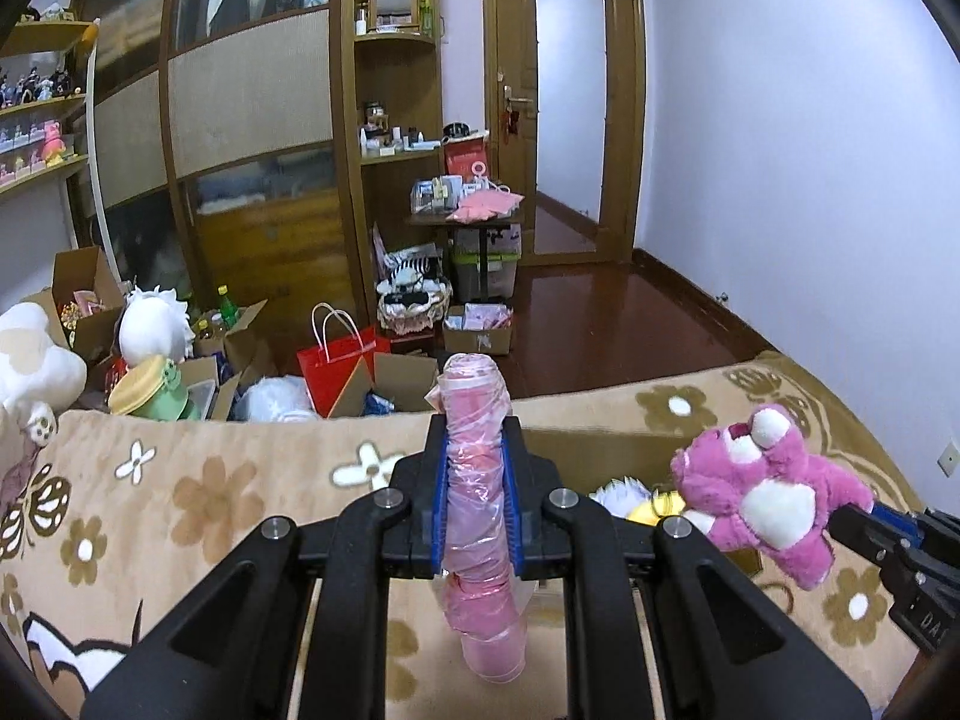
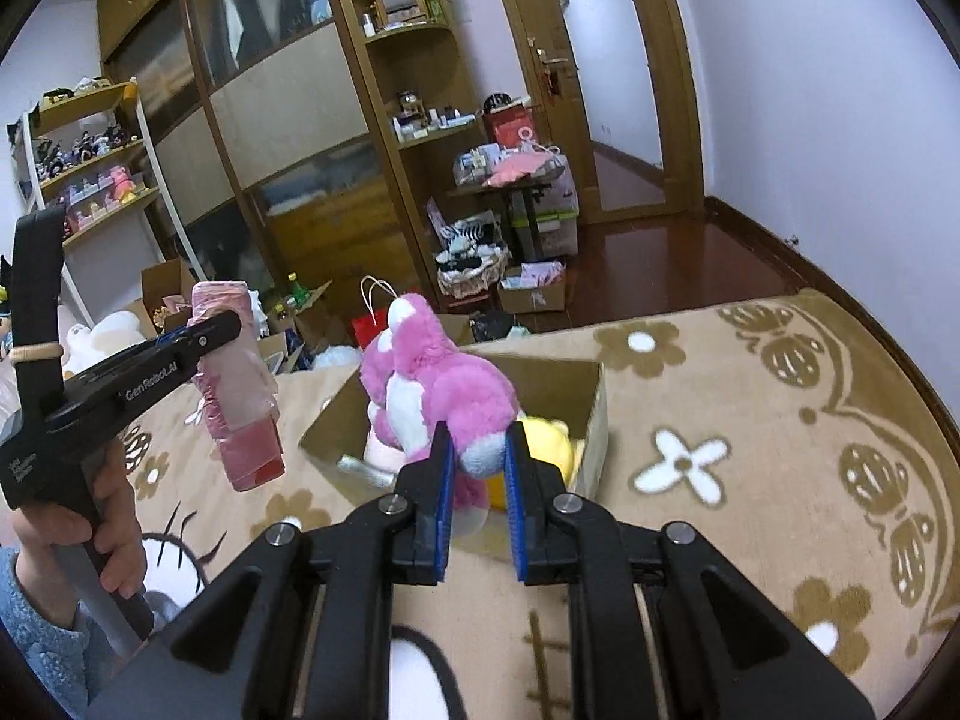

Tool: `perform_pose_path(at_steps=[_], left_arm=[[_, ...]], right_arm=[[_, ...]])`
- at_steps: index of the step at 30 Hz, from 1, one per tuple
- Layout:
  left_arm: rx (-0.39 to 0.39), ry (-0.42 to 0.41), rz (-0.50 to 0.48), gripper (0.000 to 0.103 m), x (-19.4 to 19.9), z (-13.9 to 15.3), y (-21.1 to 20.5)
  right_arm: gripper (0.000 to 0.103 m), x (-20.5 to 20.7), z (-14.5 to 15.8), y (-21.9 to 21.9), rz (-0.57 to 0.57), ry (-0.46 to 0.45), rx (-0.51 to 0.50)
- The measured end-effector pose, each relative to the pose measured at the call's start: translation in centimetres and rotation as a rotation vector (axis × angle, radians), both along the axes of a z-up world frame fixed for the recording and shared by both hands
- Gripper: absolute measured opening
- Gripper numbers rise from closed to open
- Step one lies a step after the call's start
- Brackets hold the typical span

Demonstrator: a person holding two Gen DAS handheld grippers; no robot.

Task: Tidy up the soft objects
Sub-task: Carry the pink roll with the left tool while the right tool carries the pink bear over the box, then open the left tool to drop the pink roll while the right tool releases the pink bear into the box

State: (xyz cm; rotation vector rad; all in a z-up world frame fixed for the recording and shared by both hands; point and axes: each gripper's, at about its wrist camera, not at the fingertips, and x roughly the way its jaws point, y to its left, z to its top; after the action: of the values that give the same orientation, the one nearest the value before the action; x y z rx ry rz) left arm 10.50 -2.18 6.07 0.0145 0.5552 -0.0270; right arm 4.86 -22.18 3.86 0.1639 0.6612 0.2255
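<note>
My left gripper [image 1: 477, 438] is shut on a pink roll wrapped in clear plastic [image 1: 477, 504] and holds it upright above the bed; the roll also shows in the right wrist view [image 2: 237, 384]. My right gripper [image 2: 478, 438] is shut on the foot of a pink plush bear [image 2: 438, 384] and holds it over an open cardboard box [image 2: 591, 414]. The bear also shows in the left wrist view [image 1: 762, 486]. A yellow plush [image 2: 555, 444] lies inside the box, with a white plush [image 1: 621, 492] beside it.
The box stands on a beige blanket with brown and white flowers [image 2: 750, 420]. Beyond the bed's edge the floor holds cardboard boxes, a red paper bag [image 1: 336, 360] and plush toys [image 1: 153, 330]. A wooden wardrobe [image 1: 252, 120], shelves and a door [image 1: 567, 102] stand behind.
</note>
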Motion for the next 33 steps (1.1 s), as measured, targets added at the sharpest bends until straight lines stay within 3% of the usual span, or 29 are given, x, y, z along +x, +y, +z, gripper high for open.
perform_pose_path(at_steps=[8, 12, 17, 21, 25, 28, 33], left_arm=[[0.037, -0.020, -0.009, 0.014, 3.7, -1.3, -1.4], [0.084, 0.009, 0.008, 0.015, 5.3, -3.3, -1.8], [0.044, 0.085, -0.001, 0.016, 6.7, -5.6, -1.4], [0.057, 0.105, 0.018, 0.020, 7.3, -6.4, -1.1], [0.060, 0.183, 0.014, 0.044, 8.0, -7.3, -0.7], [0.099, 0.171, 0.014, 0.056, 7.6, -7.4, -0.9], [0.106, 0.179, 0.010, 0.068, 6.5, -6.8, -0.5]], right_arm=[[0.016, 2.8, -1.6, 0.0, -0.013, -0.014, 0.011], [0.016, 3.9, -2.9, -0.1, -0.014, 0.009, 0.003], [0.016, 4.9, -4.3, -0.3, -0.005, 0.031, 0.017], [0.018, 5.5, -5.4, -0.1, 0.006, 0.059, 0.015], [0.019, 5.8, -6.5, 0.1, 0.009, 0.094, 0.006], [0.022, 5.8, -6.7, 0.0, 0.007, 0.104, 0.009], [0.023, 5.3, -6.4, 0.1, -0.001, 0.097, -0.006]])
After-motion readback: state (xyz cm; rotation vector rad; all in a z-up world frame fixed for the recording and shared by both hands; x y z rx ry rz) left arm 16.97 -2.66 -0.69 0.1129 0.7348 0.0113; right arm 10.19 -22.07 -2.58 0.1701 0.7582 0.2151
